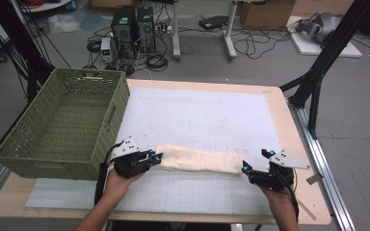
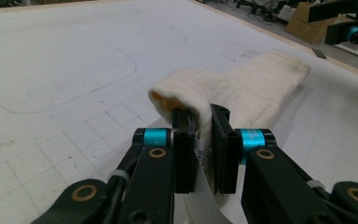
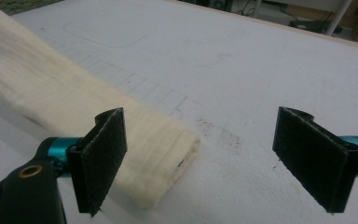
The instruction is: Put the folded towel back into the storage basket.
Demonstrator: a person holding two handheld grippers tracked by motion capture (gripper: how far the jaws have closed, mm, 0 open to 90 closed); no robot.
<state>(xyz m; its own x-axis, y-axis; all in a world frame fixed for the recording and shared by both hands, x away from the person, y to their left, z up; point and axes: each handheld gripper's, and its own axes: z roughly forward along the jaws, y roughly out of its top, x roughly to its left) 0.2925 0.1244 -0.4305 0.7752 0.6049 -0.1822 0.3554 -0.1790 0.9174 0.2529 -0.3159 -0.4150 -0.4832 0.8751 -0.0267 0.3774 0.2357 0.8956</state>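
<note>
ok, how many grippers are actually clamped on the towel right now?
1. The left gripper is shut on the folded towel's left end. The right gripper sits open at the towel's right end, not gripping it.

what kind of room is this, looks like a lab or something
Most likely a lab or workshop set up for recording. Computer towers and loose cables sit on the bare floor, black frame legs flank the table, and cardboard boxes stand at the back.

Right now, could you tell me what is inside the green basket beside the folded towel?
The green basket shows only its own woven floor and far walls; no item lies there. Its near wall hides the nearest strip of floor.
</note>
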